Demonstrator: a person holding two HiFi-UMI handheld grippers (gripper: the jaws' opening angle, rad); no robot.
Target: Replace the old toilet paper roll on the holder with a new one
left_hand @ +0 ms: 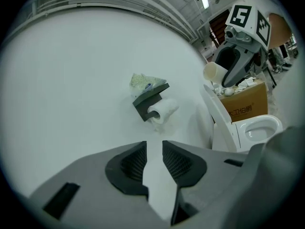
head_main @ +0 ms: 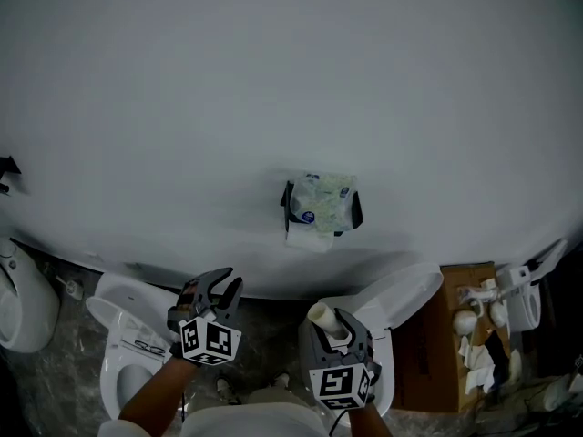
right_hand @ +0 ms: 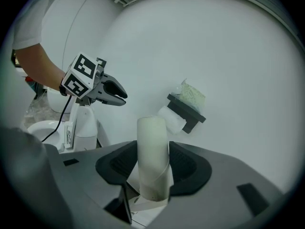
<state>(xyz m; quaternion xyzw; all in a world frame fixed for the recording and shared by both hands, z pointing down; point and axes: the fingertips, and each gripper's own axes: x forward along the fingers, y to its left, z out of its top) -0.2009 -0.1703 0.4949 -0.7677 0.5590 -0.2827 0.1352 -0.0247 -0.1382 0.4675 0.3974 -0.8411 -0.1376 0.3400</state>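
A dark wall holder (head_main: 353,209) carries a white toilet paper roll (head_main: 308,237), and a wrapped pack (head_main: 321,198) lies on top of it. Below and to the left, my left gripper (head_main: 223,285) has its jaws a narrow gap apart with nothing between them; in its own view the gripper (left_hand: 155,149) points at the roll (left_hand: 162,111). My right gripper (head_main: 335,328) is shut on a bare cardboard tube (right_hand: 152,151) that stands upright between the pads. It is below the holder (right_hand: 188,112) and apart from it. Both grippers are well short of the wall.
A white toilet (head_main: 127,353) stands under my left gripper. A second toilet with a raised lid (head_main: 401,299) stands under my right. A cardboard box (head_main: 446,335) with white scraps is at the right, and a urinal (head_main: 23,303) at the far left. A plain white wall (head_main: 273,80) fills the back.
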